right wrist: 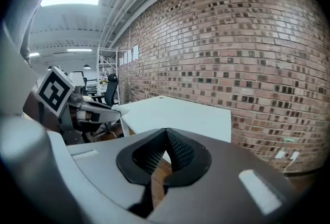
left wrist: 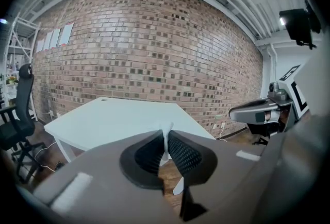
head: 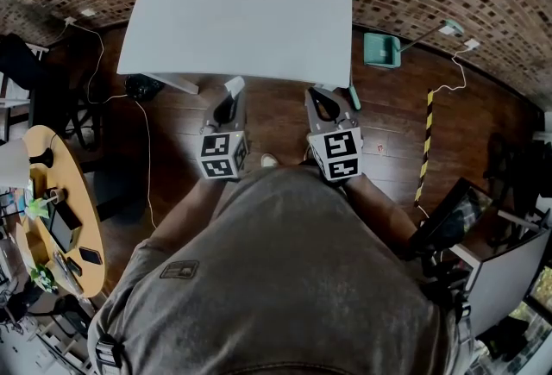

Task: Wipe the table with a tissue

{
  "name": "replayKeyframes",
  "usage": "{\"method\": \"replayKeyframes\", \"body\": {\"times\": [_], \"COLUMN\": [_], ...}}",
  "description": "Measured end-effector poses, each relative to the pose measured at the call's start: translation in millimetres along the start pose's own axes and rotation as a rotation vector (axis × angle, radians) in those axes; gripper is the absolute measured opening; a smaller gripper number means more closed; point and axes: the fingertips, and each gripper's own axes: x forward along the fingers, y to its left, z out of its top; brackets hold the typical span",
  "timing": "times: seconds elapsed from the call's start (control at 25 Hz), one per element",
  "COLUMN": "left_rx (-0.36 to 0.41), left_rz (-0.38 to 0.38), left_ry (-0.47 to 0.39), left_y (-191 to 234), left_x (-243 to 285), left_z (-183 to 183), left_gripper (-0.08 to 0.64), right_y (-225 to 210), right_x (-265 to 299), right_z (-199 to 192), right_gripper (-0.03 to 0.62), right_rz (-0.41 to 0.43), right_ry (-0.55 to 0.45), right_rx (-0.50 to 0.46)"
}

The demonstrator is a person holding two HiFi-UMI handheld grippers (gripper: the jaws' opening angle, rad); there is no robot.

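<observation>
The white table (head: 241, 3) stands ahead of me, its top bare. My left gripper (head: 231, 99) hangs short of the table's near edge, over the wooden floor, and is shut on a small white tissue (head: 235, 86). In the left gripper view the tissue (left wrist: 166, 134) shows as a thin white strip pinched between the jaws of the left gripper (left wrist: 166, 141), with the table (left wrist: 118, 120) beyond. My right gripper (head: 324, 99) is level with the left and holds nothing; in its own view the right gripper (right wrist: 166, 136) has its jaws together at the tip.
A teal box (head: 381, 50) lies on the floor by the table's right corner, and a yellow-black striped strip (head: 424, 140) lies further right. A round wooden table (head: 52, 218) with clutter stands at my left. A brick wall (left wrist: 154, 37) is behind the table, an office chair (left wrist: 18, 115) to its left.
</observation>
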Motion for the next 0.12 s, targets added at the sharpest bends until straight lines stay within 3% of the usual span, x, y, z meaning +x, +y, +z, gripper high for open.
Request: {"method": "replayKeyframes", "body": {"times": [0.12], "left_rx": [0.006], "left_rz": [0.004], "left_ry": [-0.006], "left_y": [1.4], "left_x": [-1.2], "left_z": [0.0], "left_gripper": [0.023], "right_y": [2.2], "right_x": [-0.6], "right_z": [4.0], "right_gripper": [0.014], "right_rz": [-0.004], "right_ry": [-0.008], "right_rx": [0.010]}}
